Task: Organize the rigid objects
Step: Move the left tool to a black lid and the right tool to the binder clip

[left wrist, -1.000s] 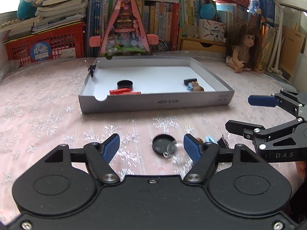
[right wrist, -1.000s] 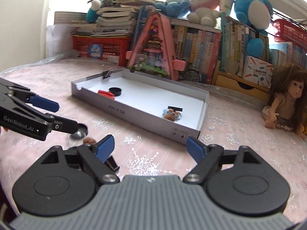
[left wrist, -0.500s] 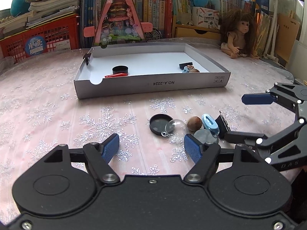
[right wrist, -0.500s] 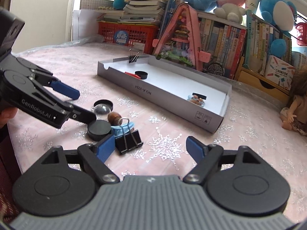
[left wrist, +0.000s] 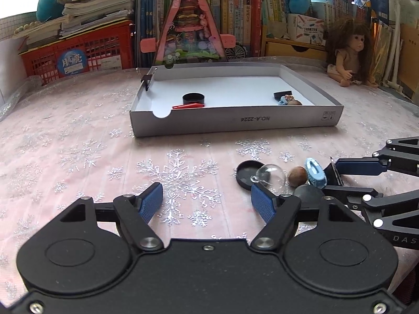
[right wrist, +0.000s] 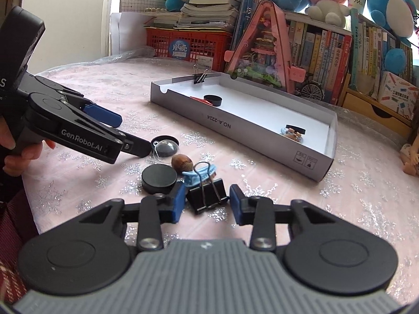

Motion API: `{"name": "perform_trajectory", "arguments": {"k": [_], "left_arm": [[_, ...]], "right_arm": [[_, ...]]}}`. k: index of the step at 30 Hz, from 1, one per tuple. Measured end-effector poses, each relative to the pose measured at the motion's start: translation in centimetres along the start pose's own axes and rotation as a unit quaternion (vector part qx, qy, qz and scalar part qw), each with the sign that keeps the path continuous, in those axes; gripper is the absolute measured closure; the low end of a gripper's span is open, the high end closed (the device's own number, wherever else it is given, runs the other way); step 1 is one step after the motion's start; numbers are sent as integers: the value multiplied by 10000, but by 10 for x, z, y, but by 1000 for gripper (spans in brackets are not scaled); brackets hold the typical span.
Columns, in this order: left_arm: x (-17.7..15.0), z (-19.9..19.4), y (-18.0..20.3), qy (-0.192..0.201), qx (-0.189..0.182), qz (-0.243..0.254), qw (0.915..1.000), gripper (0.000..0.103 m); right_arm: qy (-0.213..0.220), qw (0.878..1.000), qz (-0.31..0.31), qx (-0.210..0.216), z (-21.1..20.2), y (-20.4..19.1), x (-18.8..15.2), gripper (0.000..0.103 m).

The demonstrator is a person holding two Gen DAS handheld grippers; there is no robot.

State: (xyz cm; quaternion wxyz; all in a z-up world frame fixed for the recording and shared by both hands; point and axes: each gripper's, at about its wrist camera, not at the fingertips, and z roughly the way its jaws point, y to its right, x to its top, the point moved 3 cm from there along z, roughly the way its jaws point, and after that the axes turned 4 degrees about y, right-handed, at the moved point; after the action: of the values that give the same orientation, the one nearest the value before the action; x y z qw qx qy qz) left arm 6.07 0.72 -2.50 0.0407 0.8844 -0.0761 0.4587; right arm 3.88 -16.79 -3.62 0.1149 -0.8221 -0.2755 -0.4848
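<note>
box (left wrist: 235, 124) label "NO.A-2224", upside down

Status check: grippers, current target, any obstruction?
Both grippers open. Right hand-held gripper straddles binder clip. Left hand-held gripper empty. Blue clip touching it.

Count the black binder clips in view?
2. One binder clip lies on the table between the right tongs' open fingers; the other is clipped on the far wall of the tray. Others may be hidden.
</note>
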Motion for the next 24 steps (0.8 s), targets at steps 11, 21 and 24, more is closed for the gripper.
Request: {"name": "perform_trajectory", "arguments": {"k": [11,21,24], "left_arm": [[1,1,12,22,-93,91,9999,48],[6,7,24,64,-222,226,9995,50],[8,10,27,73,-213,213,9995,50]], "right_arm": [[-18,9986,276,-461,0,15,0,60],[10,9954,548,-784,0,28,-3,59],[-15,9928,657,-998,-1,33,-3,59]]}}
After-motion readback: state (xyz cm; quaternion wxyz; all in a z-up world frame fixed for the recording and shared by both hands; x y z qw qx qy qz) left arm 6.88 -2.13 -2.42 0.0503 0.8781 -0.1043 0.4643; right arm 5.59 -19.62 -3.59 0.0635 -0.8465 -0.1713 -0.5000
